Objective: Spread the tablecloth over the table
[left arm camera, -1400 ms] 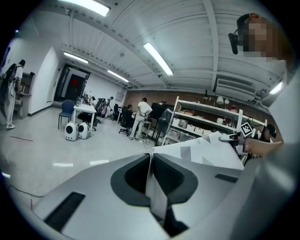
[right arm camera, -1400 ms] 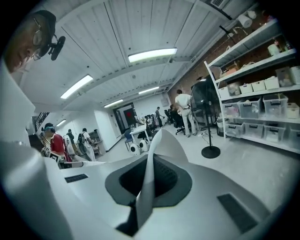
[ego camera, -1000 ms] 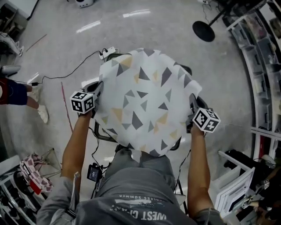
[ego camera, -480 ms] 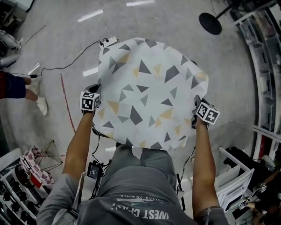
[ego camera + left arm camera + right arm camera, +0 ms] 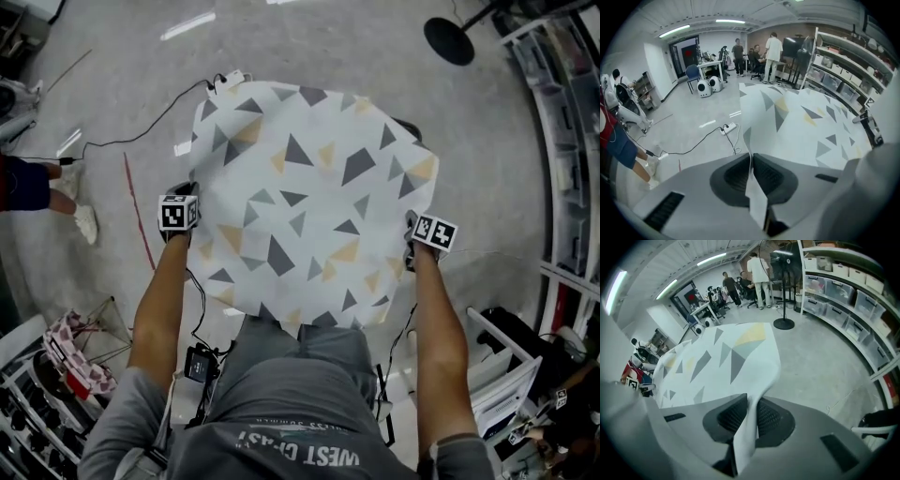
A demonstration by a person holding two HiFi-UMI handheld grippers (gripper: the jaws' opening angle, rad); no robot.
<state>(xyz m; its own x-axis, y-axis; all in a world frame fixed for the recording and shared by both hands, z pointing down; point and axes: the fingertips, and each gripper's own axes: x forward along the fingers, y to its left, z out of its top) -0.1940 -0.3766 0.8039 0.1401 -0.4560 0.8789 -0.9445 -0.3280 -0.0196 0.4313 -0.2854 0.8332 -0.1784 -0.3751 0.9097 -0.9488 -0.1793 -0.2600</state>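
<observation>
The triangle-patterned tablecloth (image 5: 309, 187) hangs spread nearly flat in the middle of the head view. Its outline is almost round, so I cannot tell a long axis. The far edge sits at 12 o'clock and the near edge at 6, by the person's waist. The left gripper (image 5: 751, 174) at 9 o'clock and the right gripper (image 5: 749, 419) at 3 each pinch the hem between jaws that are opening. A power strip (image 5: 232, 78) lies at 11.

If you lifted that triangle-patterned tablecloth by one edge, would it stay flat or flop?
Most likely floppy: the tablecloth curls and folds softly at its edge in the right gripper view. Probably light for its size too, since it looks like a thin sheet edge-on in the left gripper view.
</observation>
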